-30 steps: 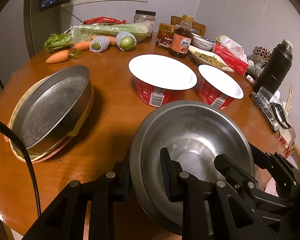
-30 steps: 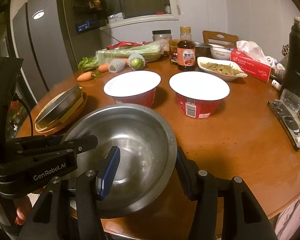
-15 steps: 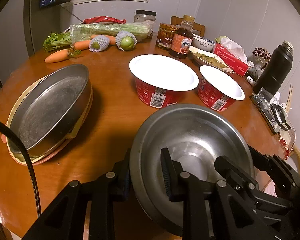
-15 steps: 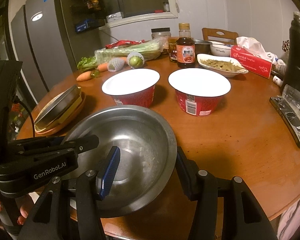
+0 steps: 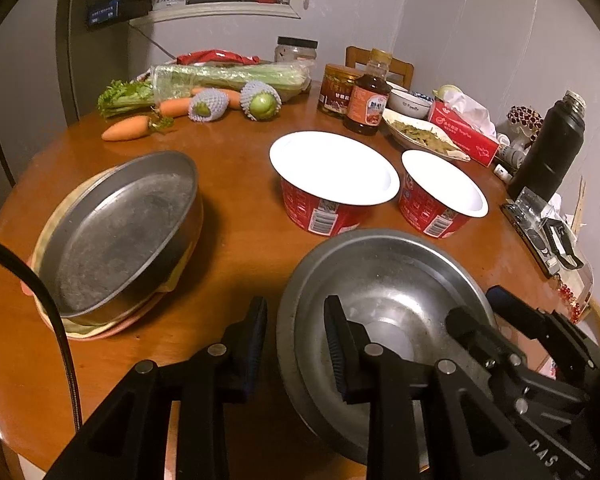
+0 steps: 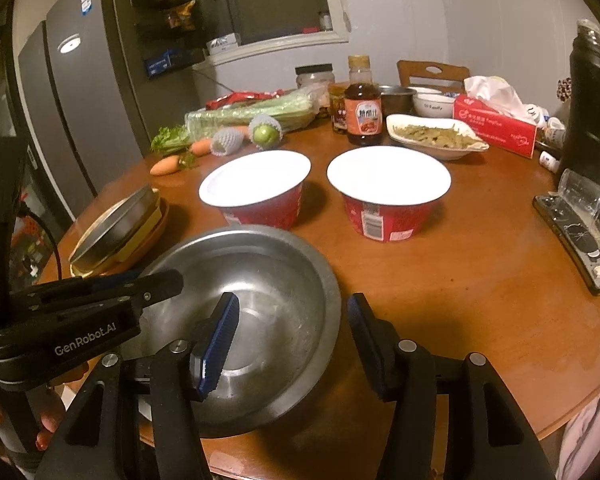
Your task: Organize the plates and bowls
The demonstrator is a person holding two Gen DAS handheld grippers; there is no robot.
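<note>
A steel bowl (image 5: pixel 396 304) (image 6: pixel 268 280) rests on the round wooden table (image 5: pixel 236 248) near its front edge. My left gripper (image 5: pixel 296 344) is open, its jaws straddling the bowl's left rim without touching it. My right gripper (image 6: pixel 292 340) is open, its jaws straddling the bowl's right rim. A steel round pan (image 5: pixel 120 228) (image 6: pixel 116 220) lies tilted on a stack of plates (image 5: pixel 96 328) at the left. Two red instant-noodle bowls (image 5: pixel 332 184) (image 5: pixel 440 200) stand behind the steel bowl.
At the back are carrots (image 5: pixel 126 128), celery (image 5: pixel 228 76), netted fruit (image 5: pixel 260 102), a sauce bottle (image 5: pixel 368 96), jars, a dish of greens (image 5: pixel 420 136) and a tissue box (image 5: pixel 464 132). A black thermos (image 5: pixel 548 148) and a scale (image 5: pixel 544 232) stand at the right edge.
Both grippers have opened and let go of the steel bowl's rim; the bowl now sits on the table. The left gripper has shifted slightly left.
</note>
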